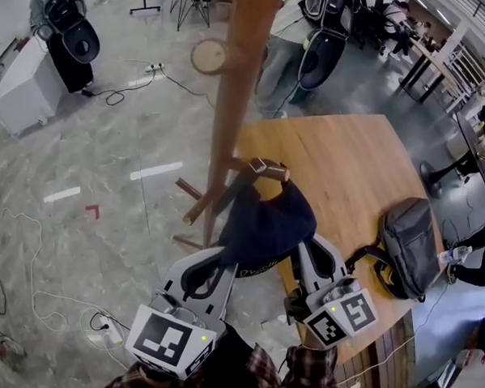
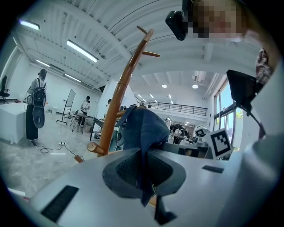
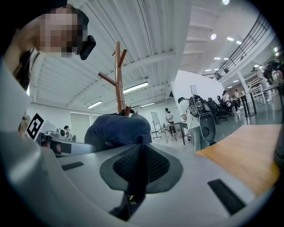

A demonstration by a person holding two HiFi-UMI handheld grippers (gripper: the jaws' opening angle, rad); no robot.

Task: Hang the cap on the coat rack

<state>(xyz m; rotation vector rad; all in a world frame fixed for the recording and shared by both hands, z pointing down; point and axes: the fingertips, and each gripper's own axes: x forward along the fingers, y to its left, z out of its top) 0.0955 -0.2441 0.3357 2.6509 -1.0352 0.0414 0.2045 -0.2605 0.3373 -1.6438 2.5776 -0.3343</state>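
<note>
altogether one cap point(image 1: 264, 224) between left gripper point(image 1: 221, 271) and right gripper point(image 1: 312, 257), one coat rack point(image 1: 237, 84)

Wooden table point(image 1: 338, 160) and marbled grey floor point(image 1: 103, 156) around the jaws.
The table spreads ahead and to the right of the right gripper point(image 1: 308, 255)'s jaws, with a grey backpack point(image 1: 407, 249) lying on it just right of them. Left of the left gripper point(image 1: 218, 271)'s jaws, the floor carries loose cables point(image 1: 114, 97), a red tape corner point(image 1: 92, 211) and what looks like a white power strip point(image 1: 104, 334).
</note>
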